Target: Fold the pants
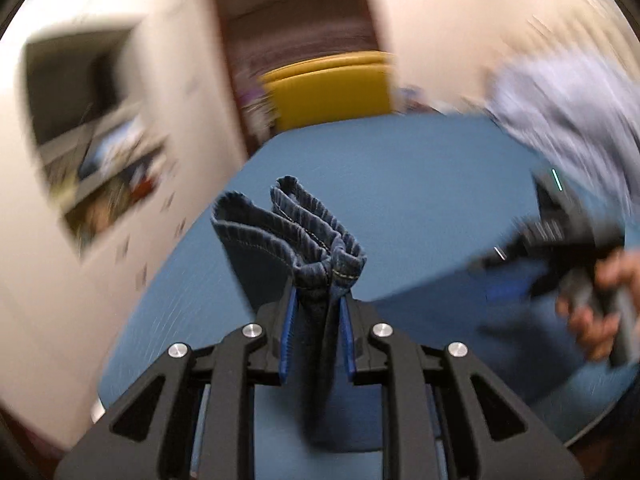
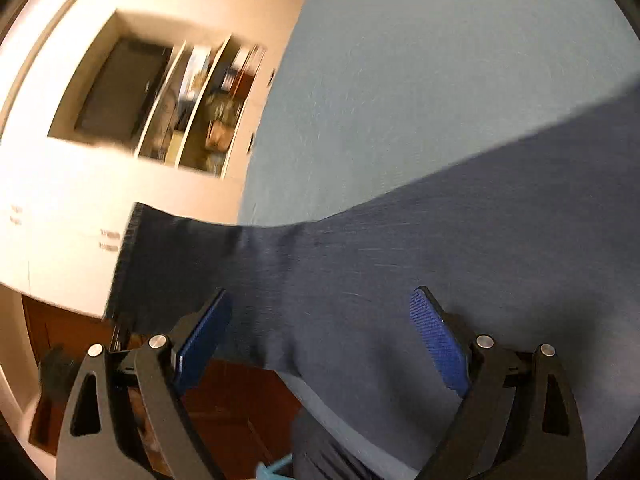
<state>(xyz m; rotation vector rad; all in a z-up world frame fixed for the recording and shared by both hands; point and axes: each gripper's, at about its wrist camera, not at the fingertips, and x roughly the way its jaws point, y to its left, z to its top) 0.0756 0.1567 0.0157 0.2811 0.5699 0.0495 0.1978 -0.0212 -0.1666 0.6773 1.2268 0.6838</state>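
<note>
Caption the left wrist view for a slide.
Left tool shut on bunched jeans above the blue table.

Blurred shelves (image 2: 192, 120), person's shirt (image 1: 568, 120)

1. Under my left gripper spreads a blue table top (image 1: 400, 168).
2. Beyond its far edge, straight ahead, stands a yellow chair back (image 1: 332, 88).
3. Up to my left, a wall niche (image 1: 96, 140) holds shelves with blurred clutter, possibly books.
4. Behind the chair is a dark brown doorway (image 1: 296, 20).
</note>
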